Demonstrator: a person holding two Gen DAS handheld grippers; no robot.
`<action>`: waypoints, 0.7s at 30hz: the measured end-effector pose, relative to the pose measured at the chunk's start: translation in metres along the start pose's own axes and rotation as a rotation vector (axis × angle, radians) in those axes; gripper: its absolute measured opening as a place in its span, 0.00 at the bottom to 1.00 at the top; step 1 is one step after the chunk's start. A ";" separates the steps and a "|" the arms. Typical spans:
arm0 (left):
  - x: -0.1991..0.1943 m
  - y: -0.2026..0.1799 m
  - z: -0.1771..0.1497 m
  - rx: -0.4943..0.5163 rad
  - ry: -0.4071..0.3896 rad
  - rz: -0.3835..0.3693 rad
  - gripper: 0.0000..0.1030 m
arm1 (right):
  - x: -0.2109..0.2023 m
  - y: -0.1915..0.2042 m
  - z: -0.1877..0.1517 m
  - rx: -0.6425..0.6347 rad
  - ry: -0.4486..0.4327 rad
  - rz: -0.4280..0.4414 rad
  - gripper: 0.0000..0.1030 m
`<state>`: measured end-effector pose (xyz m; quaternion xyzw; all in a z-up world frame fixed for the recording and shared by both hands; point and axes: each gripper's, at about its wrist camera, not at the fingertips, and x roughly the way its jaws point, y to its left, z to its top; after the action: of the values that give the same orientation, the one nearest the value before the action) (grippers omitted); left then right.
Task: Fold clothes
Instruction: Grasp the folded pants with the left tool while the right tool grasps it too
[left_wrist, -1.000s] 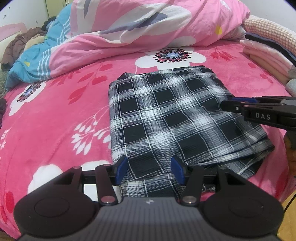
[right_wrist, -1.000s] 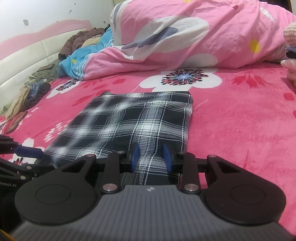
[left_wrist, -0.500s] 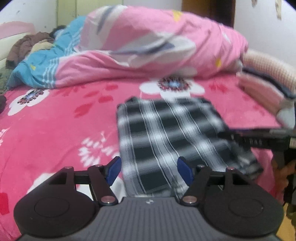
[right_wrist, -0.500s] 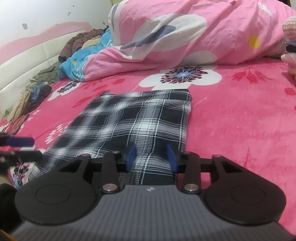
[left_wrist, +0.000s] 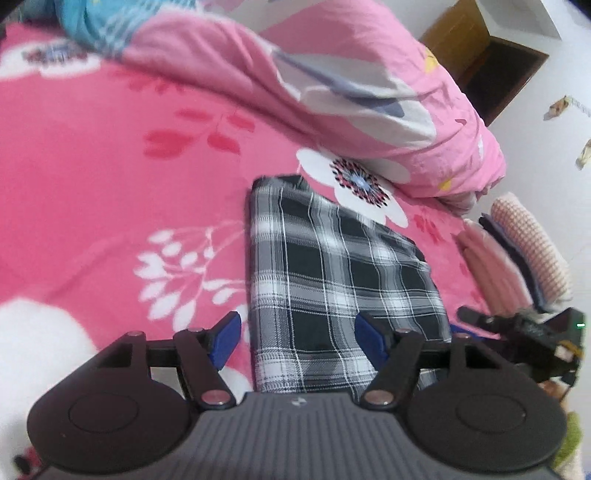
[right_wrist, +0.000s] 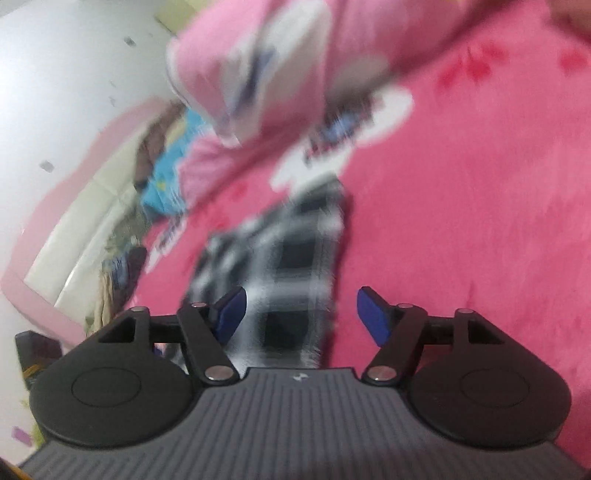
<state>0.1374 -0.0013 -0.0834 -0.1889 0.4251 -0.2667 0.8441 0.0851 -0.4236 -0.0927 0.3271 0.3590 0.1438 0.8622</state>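
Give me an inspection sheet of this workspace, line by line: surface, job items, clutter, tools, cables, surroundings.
Surface: pink floral blanket covering the bed.
Job's things: plaid garment lying folded flat on the blanket, gripped by neither tool.
Clutter: bunched pink duvet beyond the garment; stack of folded clothes at the right edge; loose clothes by the headboard, blurred.
Grippers: left tool open, nothing between its fingers; right tool open, nothing between its fingers.
Cables: nothing seen.
Surroundings: white wall; padded headboard; brown cardboard box.
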 end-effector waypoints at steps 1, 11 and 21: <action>0.005 0.002 0.001 -0.005 0.007 -0.018 0.65 | 0.004 -0.001 0.002 0.002 0.020 0.018 0.68; 0.048 0.021 0.027 -0.057 0.068 -0.148 0.61 | 0.056 0.001 0.034 0.013 0.217 0.220 0.79; 0.082 0.023 0.049 -0.050 0.085 -0.225 0.57 | 0.102 0.005 0.057 -0.031 0.303 0.347 0.64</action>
<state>0.2244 -0.0288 -0.1191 -0.2448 0.4431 -0.3571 0.7850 0.1968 -0.3967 -0.1124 0.3453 0.4206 0.3429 0.7657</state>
